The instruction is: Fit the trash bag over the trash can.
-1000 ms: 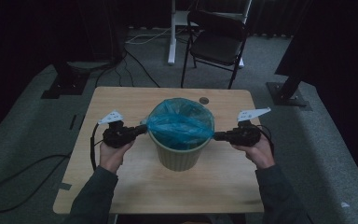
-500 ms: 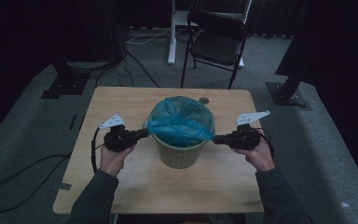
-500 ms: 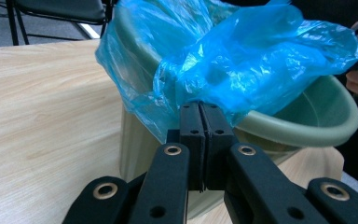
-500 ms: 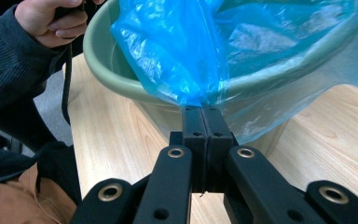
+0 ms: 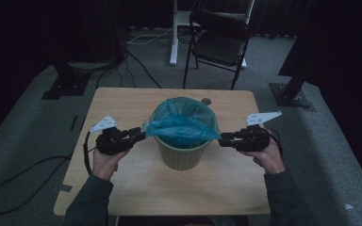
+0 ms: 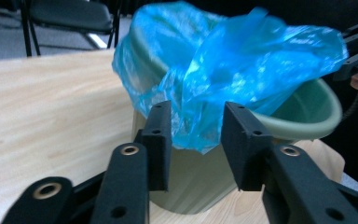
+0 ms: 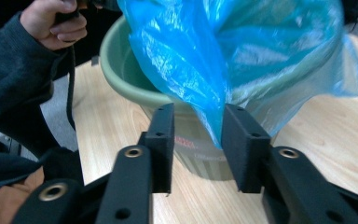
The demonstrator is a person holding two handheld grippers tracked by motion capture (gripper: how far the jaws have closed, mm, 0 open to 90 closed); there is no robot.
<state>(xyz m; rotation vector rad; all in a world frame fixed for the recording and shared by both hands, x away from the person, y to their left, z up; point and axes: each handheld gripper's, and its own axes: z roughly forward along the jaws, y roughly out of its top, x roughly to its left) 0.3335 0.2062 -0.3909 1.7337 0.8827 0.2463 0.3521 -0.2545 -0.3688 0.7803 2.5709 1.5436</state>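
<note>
A green waste bin (image 5: 181, 153) is seen at the centre of the high view, standing upright on the wooden table (image 5: 122, 188), with a blue plastic bag (image 5: 181, 123) set inside it and its edges drawn out past the rim to left and right. The left gripper (image 5: 140, 136) is held just left of the bin in that view, level with the rim; its jaws have just been opening, and in the left gripper view they stand apart with a hanging fold of the blue bag (image 6: 200, 126) between them, not pressed by the pads. The right gripper (image 5: 222, 140) is held just right of the bin; its jaws have likewise just been opening, and in the right gripper view a point of the bag (image 7: 216, 126) hangs between the parted pads, unpinched. A small round object (image 5: 206, 101) lies on the table behind the bin. A black folding chair (image 5: 219, 44) is noted beyond the table, at the upper centre of the high view.
</note>
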